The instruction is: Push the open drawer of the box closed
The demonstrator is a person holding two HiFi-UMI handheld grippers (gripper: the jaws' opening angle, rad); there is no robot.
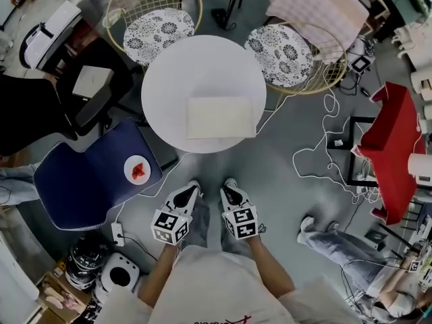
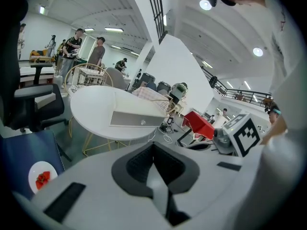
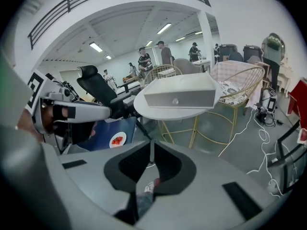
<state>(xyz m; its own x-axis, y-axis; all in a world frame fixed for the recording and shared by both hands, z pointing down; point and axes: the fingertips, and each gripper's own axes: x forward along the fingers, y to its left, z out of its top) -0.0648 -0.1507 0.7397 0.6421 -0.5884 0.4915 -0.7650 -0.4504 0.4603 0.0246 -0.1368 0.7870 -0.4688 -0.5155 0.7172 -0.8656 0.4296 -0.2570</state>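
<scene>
A flat white box (image 1: 221,117) lies on the round white table (image 1: 175,79), near its front edge. Its grey drawer front with a small round knob (image 3: 176,101) faces me, and also shows in the left gripper view as drawer front (image 2: 139,120). How far the drawer stands out I cannot tell. Both grippers hang low in front of my body, well short of the table. The left gripper (image 1: 192,185) (image 2: 153,146) is shut on nothing. The right gripper (image 1: 229,183) (image 3: 151,143) is shut too, with nothing in it, and both point toward the box.
Two gold wire chairs with patterned cushions (image 1: 160,29) (image 1: 280,52) stand behind the table. To the left is a blue seat (image 1: 81,181) bearing a plate (image 1: 137,170). A black office chair (image 1: 94,106), floor cables (image 1: 324,154), a red cloth (image 1: 391,147) and a seated person's legs (image 1: 331,241) surround the spot.
</scene>
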